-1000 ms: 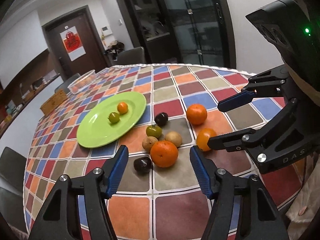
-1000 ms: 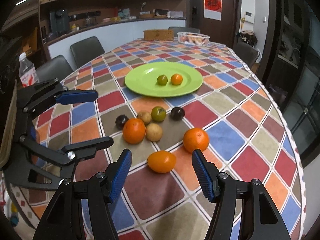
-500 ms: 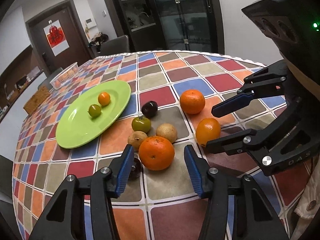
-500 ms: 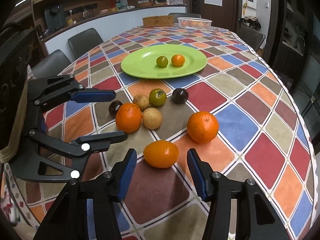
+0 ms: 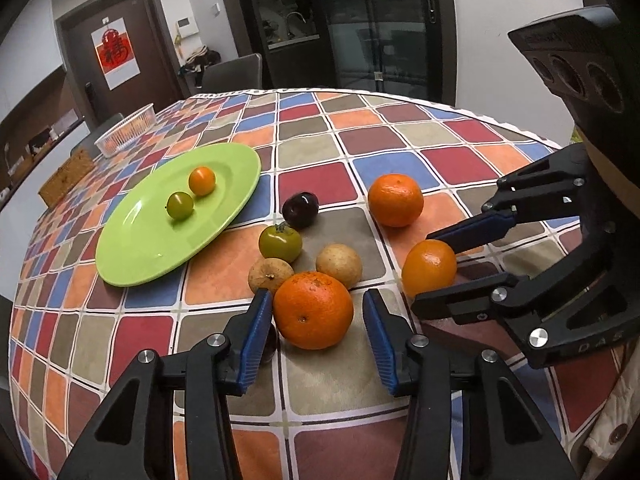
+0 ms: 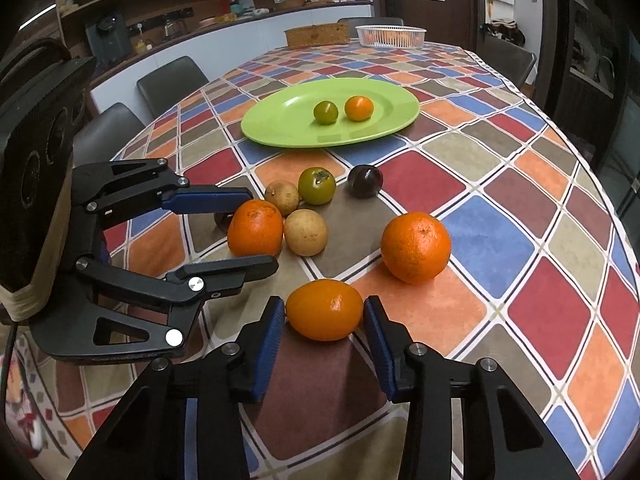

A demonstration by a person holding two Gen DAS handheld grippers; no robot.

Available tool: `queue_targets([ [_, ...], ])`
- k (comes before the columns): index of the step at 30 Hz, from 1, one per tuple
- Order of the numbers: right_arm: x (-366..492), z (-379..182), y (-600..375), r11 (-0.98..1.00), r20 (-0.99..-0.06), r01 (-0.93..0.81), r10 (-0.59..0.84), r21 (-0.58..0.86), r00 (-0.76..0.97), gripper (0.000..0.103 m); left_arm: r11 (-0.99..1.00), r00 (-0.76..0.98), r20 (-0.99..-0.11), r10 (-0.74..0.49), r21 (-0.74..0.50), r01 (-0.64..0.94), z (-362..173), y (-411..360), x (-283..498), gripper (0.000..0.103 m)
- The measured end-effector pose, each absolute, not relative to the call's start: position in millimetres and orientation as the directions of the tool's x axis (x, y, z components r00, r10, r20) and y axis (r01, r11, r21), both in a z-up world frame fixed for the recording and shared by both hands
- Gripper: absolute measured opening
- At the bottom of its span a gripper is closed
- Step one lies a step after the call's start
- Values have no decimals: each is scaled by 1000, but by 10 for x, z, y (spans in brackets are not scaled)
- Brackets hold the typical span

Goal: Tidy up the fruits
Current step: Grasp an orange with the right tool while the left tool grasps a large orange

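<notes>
A green plate (image 5: pixel 132 248) (image 6: pixel 280 128) holds a small green fruit (image 5: pixel 180 205) and a small orange fruit (image 5: pixel 202 180). Loose fruit lies in front of it on the checked tablecloth. My left gripper (image 5: pixel 314 312) (image 6: pixel 236 232) is open around a large orange (image 5: pixel 314 310) (image 6: pixel 256 228), with a gap at its right pad. My right gripper (image 6: pixel 324 316) (image 5: pixel 448 268) stands around a smaller orange (image 6: pixel 324 312) (image 5: pixel 429 266), pads at its sides or just touching. A third orange (image 5: pixel 395 205), two tan fruits (image 5: pixel 339 265), a green persimmon (image 5: pixel 280 243) and a dark plum (image 5: pixel 300 210) lie between.
Another dark plum (image 5: pixel 270 344) sits half hidden behind my left finger. A white basket (image 6: pixel 390 36) and a wicker box (image 6: pixel 316 36) stand at the table's far end. Chairs (image 6: pixel 172 80) line the left side. The table edge runs close on the right.
Both grippers have moved forward and down to the fruit. The left jaws now flank the large orange; the right jaws have narrowed onto the smaller orange.
</notes>
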State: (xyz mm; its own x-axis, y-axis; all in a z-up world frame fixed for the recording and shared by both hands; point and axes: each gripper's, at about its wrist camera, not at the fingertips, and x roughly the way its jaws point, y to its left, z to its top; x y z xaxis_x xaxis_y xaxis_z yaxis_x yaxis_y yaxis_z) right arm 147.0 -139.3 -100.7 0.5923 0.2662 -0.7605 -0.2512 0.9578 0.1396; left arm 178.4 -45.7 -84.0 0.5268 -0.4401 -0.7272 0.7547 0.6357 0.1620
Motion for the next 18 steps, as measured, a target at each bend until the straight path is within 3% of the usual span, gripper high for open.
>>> queue_targets([
  [6,1480,-1006,-1424,955,-757,-248,282,162,589,40,651,539,-728,-423,170,740,-844,-486,1820,40],
  [18,1415,-874,-1484,951,-724,-250,300,179,622,40,736,583,-709,-397,134,664,-642,-425,1694,39],
])
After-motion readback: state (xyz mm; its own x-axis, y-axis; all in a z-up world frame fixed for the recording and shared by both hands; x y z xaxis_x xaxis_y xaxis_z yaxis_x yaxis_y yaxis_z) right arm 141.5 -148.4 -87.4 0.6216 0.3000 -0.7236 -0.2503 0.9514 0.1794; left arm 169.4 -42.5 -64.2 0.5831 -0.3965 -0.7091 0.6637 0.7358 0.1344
